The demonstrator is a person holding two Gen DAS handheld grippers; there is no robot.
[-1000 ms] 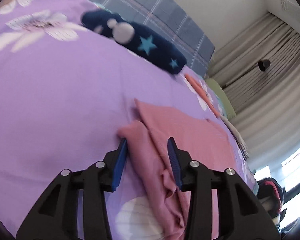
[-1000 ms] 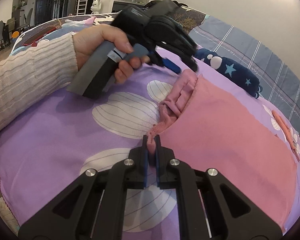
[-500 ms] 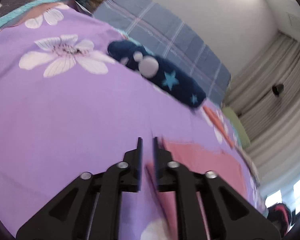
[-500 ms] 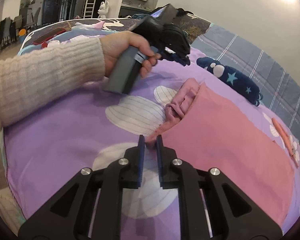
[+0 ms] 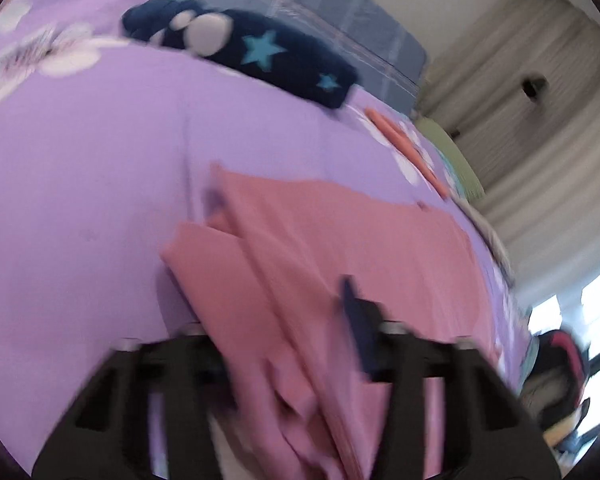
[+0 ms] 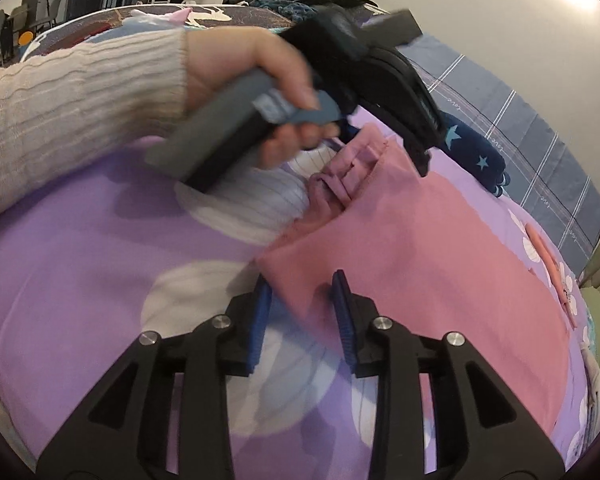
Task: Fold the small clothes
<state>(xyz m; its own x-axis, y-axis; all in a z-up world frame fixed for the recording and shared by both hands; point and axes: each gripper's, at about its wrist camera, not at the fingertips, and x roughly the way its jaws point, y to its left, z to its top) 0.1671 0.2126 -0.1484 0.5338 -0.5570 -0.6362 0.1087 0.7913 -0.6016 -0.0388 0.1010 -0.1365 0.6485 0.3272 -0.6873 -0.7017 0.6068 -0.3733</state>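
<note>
A pink garment [image 6: 420, 248] lies spread on the purple flowered bedspread [image 6: 80, 260], with a bunched waistband at its far left corner [image 6: 348, 176]. My right gripper [image 6: 302, 292] is open, its blue pads on either side of the garment's near corner. My left gripper [image 5: 276, 320] is open over the bunched pink cloth [image 5: 300, 248]; this view is blurred and cloth drapes over its left finger. In the right wrist view the left gripper [image 6: 380, 92], held by a hand in a cream sweater, hovers over the waistband.
A navy star-print garment [image 5: 252, 48] lies beyond the pink one, near a grey checked pillow [image 6: 520, 120]. An orange strip [image 5: 404, 148] lies at the bed's far side. Curtains [image 5: 540, 140] hang to the right.
Both grippers have opened; the right one let go of the pink edge it pinched. The left gripper came back down over the bunched waistband. The pink corner now lies flatter.
</note>
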